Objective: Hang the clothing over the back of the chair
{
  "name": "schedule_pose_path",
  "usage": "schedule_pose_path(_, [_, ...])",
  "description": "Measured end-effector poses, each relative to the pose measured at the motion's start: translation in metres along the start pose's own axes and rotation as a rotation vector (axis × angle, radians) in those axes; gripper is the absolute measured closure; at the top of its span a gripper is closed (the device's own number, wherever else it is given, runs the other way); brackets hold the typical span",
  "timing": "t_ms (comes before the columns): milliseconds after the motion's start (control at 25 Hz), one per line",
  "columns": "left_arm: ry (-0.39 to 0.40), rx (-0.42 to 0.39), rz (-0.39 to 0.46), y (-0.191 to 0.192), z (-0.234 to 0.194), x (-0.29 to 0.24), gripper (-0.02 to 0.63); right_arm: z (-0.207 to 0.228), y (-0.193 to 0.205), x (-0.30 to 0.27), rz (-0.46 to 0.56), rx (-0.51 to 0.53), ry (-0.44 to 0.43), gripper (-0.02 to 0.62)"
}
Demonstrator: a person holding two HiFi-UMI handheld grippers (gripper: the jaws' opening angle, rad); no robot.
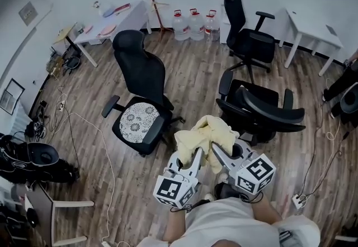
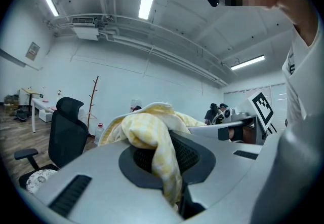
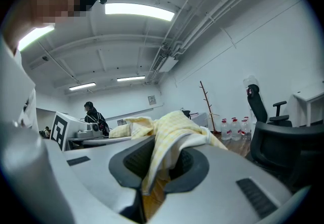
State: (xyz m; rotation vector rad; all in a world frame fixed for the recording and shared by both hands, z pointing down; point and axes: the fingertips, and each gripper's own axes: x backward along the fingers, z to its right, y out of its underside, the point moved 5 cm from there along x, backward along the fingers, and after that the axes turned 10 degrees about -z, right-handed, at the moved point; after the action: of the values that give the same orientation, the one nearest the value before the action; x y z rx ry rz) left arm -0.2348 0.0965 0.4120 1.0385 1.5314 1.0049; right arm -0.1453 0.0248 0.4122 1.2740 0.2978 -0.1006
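Two grippers hold the work: the left gripper (image 1: 197,152) and the right gripper (image 1: 216,148) each have the jaws clamped on a fold of the pale yellow checked cloth garment (image 1: 207,131), held in the air before the person, between them. The carrying step seems in hand; next the garment probably must rise above the curved back of the black mesh office chair (image 1: 272,110) ahead to the right, then be spread. It is bunched; its long axis runs roughly across, gripper to gripper, loose folds pointing down. Farther left stands a black chair with a patterned seat cushion (image 1: 137,120).
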Motion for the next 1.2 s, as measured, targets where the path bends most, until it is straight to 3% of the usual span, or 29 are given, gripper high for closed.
schedule_pose_path(680, [-0.109, 0.007, 0.002, -0.035, -0.012, -0.073, 0.565, 0.081, -0.036, -0.018, 0.006, 0.0, -0.104, 0.537])
schedule_pose_path(1200, [-0.101, -0.018, 0.022, -0.054, -0.021, -0.108, 0.565, 0.116, -0.056, -0.027, 0.055, -0.004, -0.115, 0.537])
